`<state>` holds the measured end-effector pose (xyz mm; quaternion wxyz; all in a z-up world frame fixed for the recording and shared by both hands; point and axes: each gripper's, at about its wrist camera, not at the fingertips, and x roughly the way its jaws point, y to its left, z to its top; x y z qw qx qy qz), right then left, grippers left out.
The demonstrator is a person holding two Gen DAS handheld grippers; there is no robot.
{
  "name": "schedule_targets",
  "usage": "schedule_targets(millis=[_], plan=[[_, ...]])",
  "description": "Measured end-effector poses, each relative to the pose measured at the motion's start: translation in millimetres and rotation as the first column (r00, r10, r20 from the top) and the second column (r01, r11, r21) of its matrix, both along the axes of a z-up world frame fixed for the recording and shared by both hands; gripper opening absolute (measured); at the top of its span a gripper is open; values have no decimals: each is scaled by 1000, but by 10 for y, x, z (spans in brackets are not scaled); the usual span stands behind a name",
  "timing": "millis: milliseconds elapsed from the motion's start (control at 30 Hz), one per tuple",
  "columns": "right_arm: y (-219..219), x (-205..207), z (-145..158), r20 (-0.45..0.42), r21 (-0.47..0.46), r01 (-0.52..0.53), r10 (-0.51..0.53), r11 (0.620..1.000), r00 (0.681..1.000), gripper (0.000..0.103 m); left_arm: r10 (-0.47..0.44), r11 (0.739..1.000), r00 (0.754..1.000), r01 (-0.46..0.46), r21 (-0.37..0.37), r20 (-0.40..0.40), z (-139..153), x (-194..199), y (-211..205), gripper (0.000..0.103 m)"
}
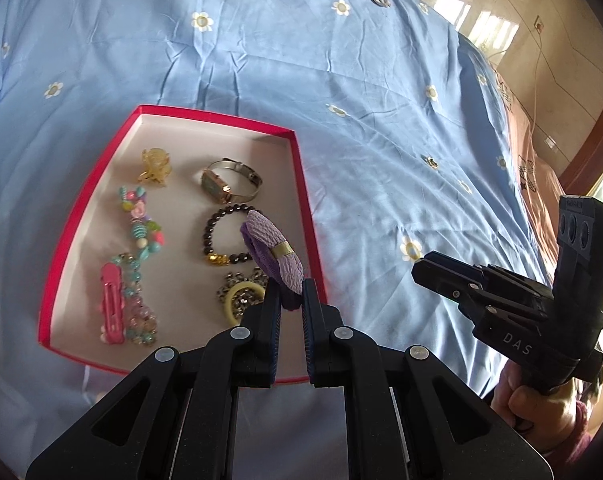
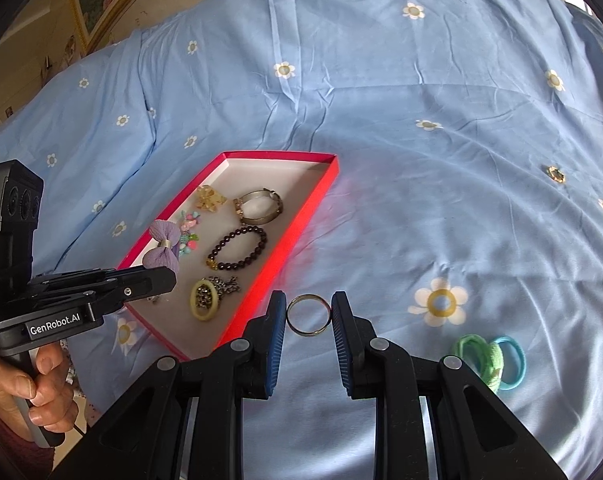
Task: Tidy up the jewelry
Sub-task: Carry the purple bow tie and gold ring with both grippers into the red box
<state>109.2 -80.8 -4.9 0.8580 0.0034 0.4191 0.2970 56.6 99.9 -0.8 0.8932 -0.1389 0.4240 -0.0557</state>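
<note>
Left gripper [image 1: 290,294] is clamped on the purple bow [image 1: 273,256], held above the red tray [image 1: 307,184]. Right gripper [image 2: 308,316] pinches a metal ring [image 2: 308,315] by its rim, over the blue bedspread [image 2: 381,120] just beside the tray wall.

Risks:
- Ring grip is edge-on (thin contact); it may pivot and slip out short of the tray.
- Bow may land on the bead bracelet [image 1: 225,236] and tangle.
- Soft bedding may let the tray tilt if nudged.

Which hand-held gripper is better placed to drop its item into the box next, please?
Probably the left hand-held gripper: its purple bow already hangs over the red box. The right hand-held gripper holds a ring over the sheet beside the box.
</note>
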Motion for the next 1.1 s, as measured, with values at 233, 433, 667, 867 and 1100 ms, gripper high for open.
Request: schedule_targets(millis=[233,433,667,867,1100], plan=[[163,-52,1,-5,3,-35,35,999,999,23,42,999,999,-42,7,-1,-20,-134,203,9],[287,-92,0,-10,3,-66,66,998,998,23,85,996,996,-85,14,-8,-58,-239,404,9],[442,-110,-17,-19,7,-100,100,995,995,23,114,993,993,-114,14,-17,-106,-281,548,9],[555,-102,-40,-26,9,-121,122,993,992,23,120,993,993,-120,15,-22,-131,-268,594,9],[696,-72,-70,-32,13,-146,146,989,989,23,110,994,993,-109,20,-36,-175,-190,603,9]])
